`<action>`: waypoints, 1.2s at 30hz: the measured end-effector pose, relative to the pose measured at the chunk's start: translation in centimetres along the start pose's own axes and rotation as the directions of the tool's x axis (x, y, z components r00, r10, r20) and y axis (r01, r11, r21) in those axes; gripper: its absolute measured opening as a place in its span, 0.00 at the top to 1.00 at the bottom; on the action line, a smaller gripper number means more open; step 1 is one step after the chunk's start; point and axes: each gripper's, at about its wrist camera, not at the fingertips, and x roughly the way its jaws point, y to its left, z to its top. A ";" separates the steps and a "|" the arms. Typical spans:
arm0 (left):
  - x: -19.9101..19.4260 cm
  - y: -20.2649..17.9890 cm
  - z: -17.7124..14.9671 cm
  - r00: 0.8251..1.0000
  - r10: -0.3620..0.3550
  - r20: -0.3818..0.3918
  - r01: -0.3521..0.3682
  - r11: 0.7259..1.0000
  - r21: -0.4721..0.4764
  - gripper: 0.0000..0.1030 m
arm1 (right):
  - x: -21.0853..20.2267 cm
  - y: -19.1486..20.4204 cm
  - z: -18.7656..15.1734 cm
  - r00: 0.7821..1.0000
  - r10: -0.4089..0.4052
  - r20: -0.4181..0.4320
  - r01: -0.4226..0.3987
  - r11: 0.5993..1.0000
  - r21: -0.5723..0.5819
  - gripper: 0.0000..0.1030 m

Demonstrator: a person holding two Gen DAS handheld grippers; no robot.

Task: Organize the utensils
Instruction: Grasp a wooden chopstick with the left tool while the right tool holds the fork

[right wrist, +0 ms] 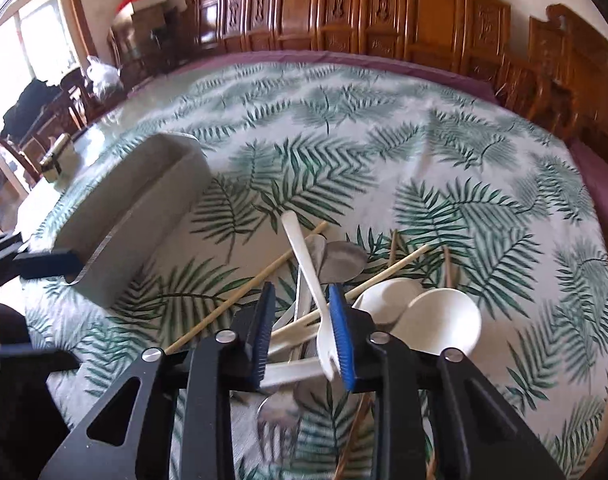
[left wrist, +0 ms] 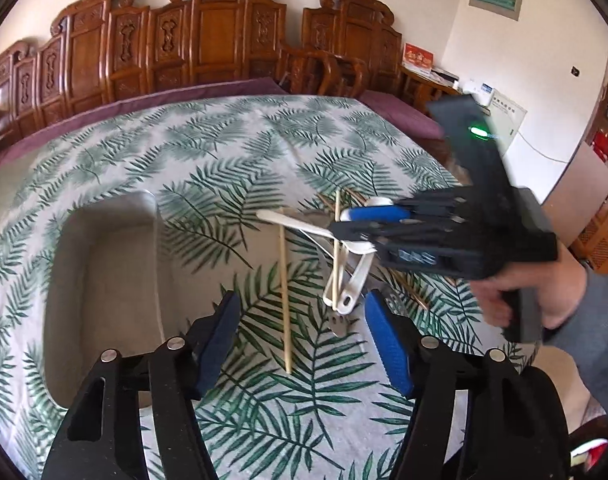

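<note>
Utensils (right wrist: 344,280) crowd lower centre beneath my right gripper (right wrist: 304,336), jaws apart around a white fork (right wrist: 304,256); my left gripper (left wrist: 299,344) gapes empty.

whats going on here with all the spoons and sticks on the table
A person with a handheld gripper in each hand is sorting a pile of utensils on a leaf-print tablecloth. The right gripper is over the pile, its jaws open around a white plastic fork, not visibly clamped. The left gripper hangs open and empty nearby. White spoons, chopsticks and metal utensils lie tangled together. The grey tray beside them shows nothing inside in the part that is visible.
</note>
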 end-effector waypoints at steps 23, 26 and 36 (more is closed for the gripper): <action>4.4 0.5 -1.8 0.993 -0.011 -0.115 0.010 1.000 -0.014 0.67 | -0.1 -1.4 0.5 0.999 -0.006 -0.047 0.007 1.000 0.021 0.93; 5.4 0.4 -2.0 0.991 -0.007 -0.136 0.006 1.000 -0.008 0.69 | -1.5 -1.4 -0.1 0.999 -0.005 -0.035 0.006 0.999 0.043 0.93; 7.3 0.1 -2.9 0.981 0.064 -0.181 -0.062 0.998 0.015 0.87 | -5.9 0.4 -2.5 1.000 -0.014 0.009 0.013 0.999 0.042 0.93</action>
